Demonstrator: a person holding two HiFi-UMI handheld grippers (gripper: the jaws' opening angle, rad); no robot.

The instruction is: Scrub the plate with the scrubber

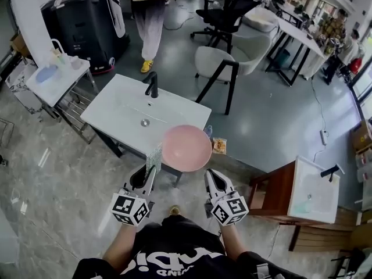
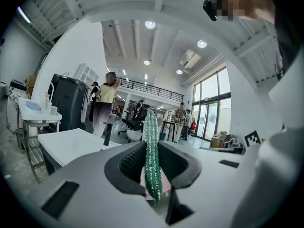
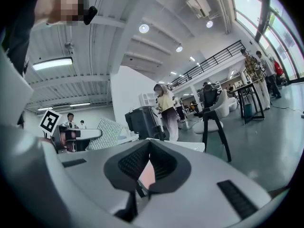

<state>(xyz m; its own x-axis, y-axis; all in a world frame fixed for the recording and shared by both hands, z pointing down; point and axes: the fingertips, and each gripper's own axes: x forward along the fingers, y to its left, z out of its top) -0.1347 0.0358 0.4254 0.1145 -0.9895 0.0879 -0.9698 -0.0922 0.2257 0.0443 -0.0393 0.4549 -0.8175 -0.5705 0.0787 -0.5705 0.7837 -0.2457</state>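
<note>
- My right gripper (image 1: 210,178) is clamped on the near rim of the pink plate (image 1: 186,147), which is held up before the sink (image 1: 116,106).
- My left gripper (image 1: 150,176) pinches the green scrubber (image 1: 154,157) (a thin, soft pad) just beside the plate.
- The plate looks stiff, light and probably slick, so a rim hold suits it.

The scene is being lit brightly and evenly by round ceiling lamps (image 2: 150,24) and tall windows (image 2: 211,106), while both gripper views are being bent and darkened at their edges.
</note>
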